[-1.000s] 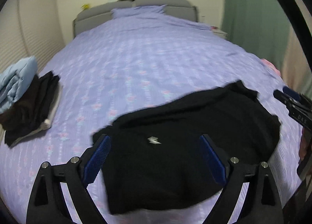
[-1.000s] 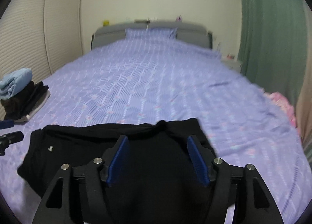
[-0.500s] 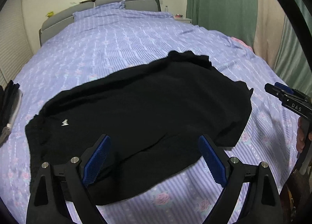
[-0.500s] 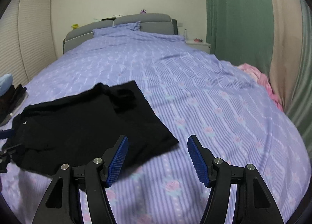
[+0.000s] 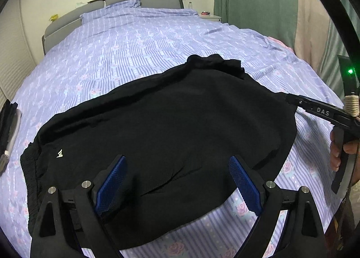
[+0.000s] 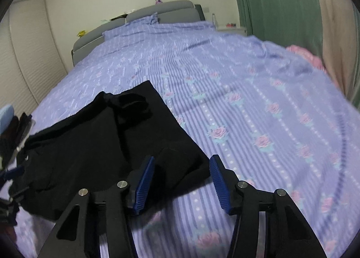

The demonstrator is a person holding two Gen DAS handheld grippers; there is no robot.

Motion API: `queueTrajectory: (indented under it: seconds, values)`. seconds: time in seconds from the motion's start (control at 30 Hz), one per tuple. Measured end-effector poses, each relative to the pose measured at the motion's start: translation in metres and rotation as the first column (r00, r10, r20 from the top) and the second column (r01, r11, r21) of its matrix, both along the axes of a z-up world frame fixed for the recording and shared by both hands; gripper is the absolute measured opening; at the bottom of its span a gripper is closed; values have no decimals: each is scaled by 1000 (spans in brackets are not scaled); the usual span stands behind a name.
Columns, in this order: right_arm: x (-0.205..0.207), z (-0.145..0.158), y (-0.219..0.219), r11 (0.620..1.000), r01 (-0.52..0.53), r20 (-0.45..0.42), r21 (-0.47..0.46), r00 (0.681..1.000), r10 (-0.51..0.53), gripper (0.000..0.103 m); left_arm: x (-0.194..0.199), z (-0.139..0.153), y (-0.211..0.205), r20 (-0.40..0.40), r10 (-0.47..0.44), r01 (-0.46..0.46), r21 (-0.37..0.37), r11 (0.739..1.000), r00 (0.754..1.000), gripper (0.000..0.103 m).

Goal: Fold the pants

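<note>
My left hand-held gripper (image 5: 177,181) hangs wide and released over the black pants (image 5: 162,136), spread low in the frame on the purple bed (image 5: 157,39). My right hand-held gripper (image 6: 182,181) has just been narrowing around a pant corner, not yet pinching. I judge a fold is starting; next, grip and lift. No containers visible.

Right gripper (image 6: 182,165), its jaws just narrowed, now straddles the black pants' (image 6: 94,150) corner after hovering over bare bedspread (image 6: 258,105).
</note>
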State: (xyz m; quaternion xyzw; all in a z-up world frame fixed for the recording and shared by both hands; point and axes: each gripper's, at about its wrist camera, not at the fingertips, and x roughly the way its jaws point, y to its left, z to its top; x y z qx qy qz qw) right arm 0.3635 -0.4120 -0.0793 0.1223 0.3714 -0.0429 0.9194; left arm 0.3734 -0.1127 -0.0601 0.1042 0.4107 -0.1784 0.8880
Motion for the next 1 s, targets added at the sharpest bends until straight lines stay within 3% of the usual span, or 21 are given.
queueTrajectory:
  seconds: [0.13, 0.23, 0.3, 0.33, 0.37, 0.53, 0.6, 0.67, 0.7, 0.77, 0.87, 1.0]
  values:
    - [14, -9, 3, 1000, -16, -55, -26, 998, 15, 49, 5, -3, 1, -8, 7, -7, -4, 1000, 1000, 93]
    - [21, -16, 1, 1000, -21, -86, -21, 996, 19, 36, 10, -6, 0, -19, 12, -12, -8, 1000, 1000, 93]
    - [23, -17, 1, 1000, -16, -99, -26, 995, 13, 24, 11, -8, 0, -23, 16, -16, -8, 1000, 1000, 93]
    - [22, -17, 2, 999, -11, -103, -45, 995, 6, 12, 13, -9, 0, -26, 20, -20, -7, 1000, 999, 93]
    - [21, -14, 3, 998, -4, -108, -66, 994, -3, 9, 13, -9, 1, -29, 20, -20, -10, 1000, 999, 93]
    - [2, -4, 5, 984, 51, -107, -173, 992, -71, 7, 16, -12, 5, -38, 25, -26, -22, 999, 999, 93]
    - [1, -4, 6, 975, 38, -107, -217, 992, -63, 10, 18, -13, 6, -35, 34, -35, -15, 999, 999, 93]
    - [-2, 4, 6, 955, 99, -81, -281, 989, -126, 48, 18, -11, 9, -23, 47, -47, -7, 999, 999, 93]
    - [-6, 12, 7, 945, 131, -30, -299, 989, -146, 54, 18, -10, 12, -13, 54, -54, -6, 999, 998, 93]
    - [-6, 29, 14, 953, 95, 62, -287, 995, -80, 57, 20, -7, 16, 0, 60, -60, -5, 998, 998, 93]
    - [18, 44, 27, 956, -9, 79, -292, 996, 34, 57, 24, 0, 20, 33, 70, -71, 7, 997, 997, 93]
    - [68, 50, 53, 926, -218, 8, -309, 973, 232, 57, 36, 7, 27, 62, 72, -74, 40, 996, 995, 93]
